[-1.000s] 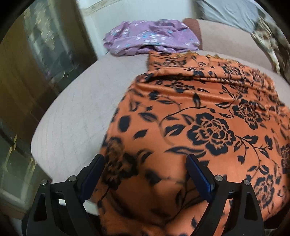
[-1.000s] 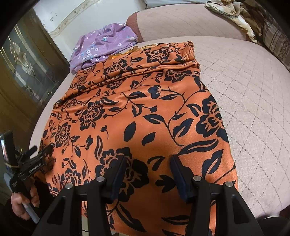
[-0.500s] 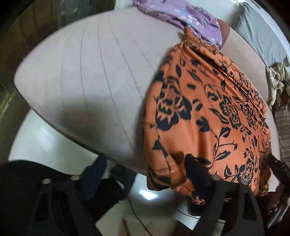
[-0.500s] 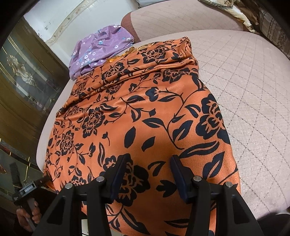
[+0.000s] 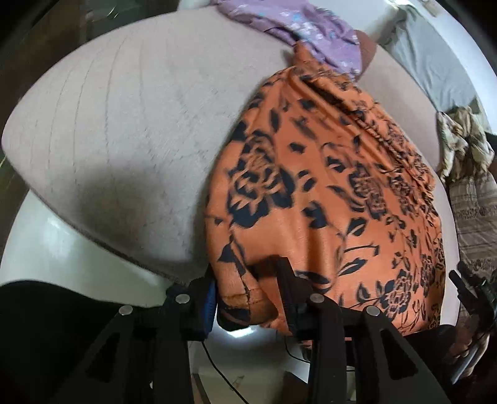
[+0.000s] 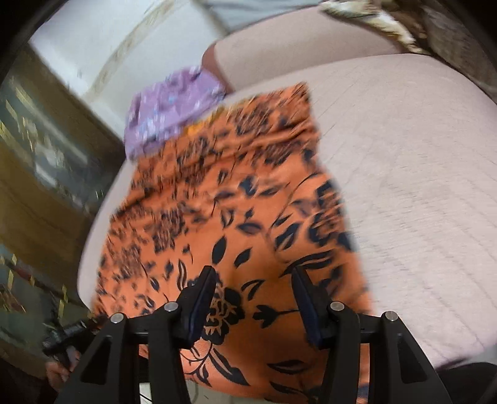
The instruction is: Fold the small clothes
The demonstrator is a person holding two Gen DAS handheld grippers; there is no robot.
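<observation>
An orange garment with black flowers (image 5: 326,186) lies spread flat on a pale quilted cushion (image 5: 124,124), its near hem hanging over the cushion's front edge. My left gripper (image 5: 248,289) sits at the garment's near left corner. Its jaws are closing, with the hemmed corner between them and some slack still showing. In the right wrist view the same garment (image 6: 223,202) fills the middle, and my right gripper (image 6: 253,289) stands open just above its near hem with nothing pinched. The right gripper's tip (image 5: 472,289) shows at the far right of the left wrist view.
A purple flowered garment (image 5: 304,28) lies bunched at the cushion's far end, touching the orange one. A grey pillow (image 5: 435,62) and a patterned blanket (image 5: 459,146) lie to the right. A glass-fronted wooden cabinet (image 6: 40,171) stands on the left. White floor (image 5: 62,248) shows below the cushion's edge.
My left gripper swung from over the garment's middle to its near left corner at the cushion's edge, and its jaws narrowed around that corner. The right gripper shifted a little and stayed open.
</observation>
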